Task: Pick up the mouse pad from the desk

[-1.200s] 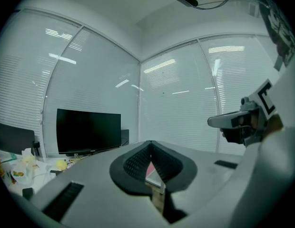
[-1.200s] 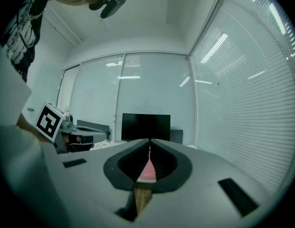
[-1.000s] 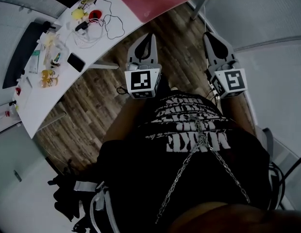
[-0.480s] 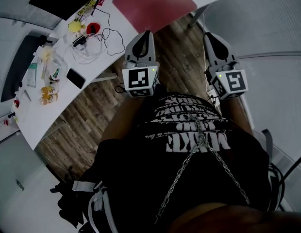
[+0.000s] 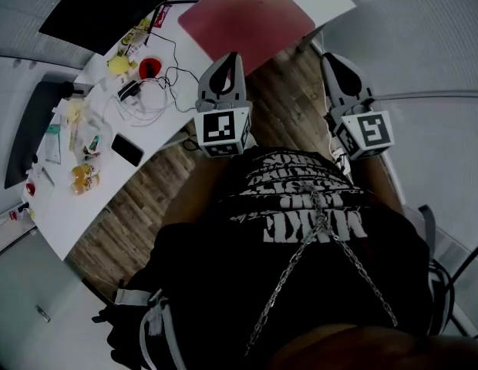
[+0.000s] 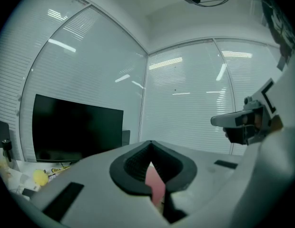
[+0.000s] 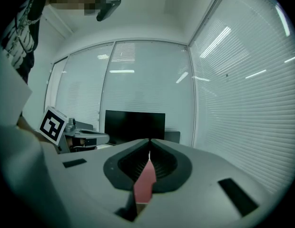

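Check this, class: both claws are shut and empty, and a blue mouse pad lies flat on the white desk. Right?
Wrong colour: the mouse pad is red, not blue, as the head view shows. The left claw and right claw are shut and empty; the pad lies flat on the white desk.

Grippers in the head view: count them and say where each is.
2. The left gripper shows with its tip at the desk edge just below the red mouse pad; the right gripper is right of it, over the wooden floor. None seems hidden.
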A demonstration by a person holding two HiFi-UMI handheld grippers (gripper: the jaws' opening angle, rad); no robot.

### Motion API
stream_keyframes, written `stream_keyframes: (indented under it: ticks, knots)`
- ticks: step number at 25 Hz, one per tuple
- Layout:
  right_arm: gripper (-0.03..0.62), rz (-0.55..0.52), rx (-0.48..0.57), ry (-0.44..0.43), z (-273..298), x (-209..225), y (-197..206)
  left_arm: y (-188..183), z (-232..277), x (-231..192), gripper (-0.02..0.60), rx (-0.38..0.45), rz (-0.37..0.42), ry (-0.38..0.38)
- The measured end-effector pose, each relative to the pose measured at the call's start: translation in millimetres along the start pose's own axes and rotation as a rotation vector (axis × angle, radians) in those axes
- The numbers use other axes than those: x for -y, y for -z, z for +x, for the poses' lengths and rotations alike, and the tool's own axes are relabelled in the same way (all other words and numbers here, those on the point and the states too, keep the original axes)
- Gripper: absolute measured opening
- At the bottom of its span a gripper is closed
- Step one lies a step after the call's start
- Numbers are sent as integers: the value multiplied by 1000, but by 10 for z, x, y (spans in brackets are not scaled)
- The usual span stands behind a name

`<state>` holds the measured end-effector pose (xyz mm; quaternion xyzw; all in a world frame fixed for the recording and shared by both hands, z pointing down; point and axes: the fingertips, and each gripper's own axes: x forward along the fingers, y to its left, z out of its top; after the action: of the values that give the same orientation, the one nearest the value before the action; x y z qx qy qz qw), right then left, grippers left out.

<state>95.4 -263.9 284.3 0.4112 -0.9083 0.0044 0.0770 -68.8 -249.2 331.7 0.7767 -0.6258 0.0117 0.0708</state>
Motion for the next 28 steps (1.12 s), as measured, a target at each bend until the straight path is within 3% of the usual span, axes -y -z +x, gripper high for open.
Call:
stream_keyframes:
  ticks: [12,19,28]
  knots:
    - [6,11,-5,19,397,183,5,66,354,-297,8,-27,-8,6]
    - [6,30,-14,-63,859,365,93,76,639,-494,8,-38,-20,-70]
    - [6,54,-52,-217,1780,725,175,229,1258,-852,8,-93,-60,-230]
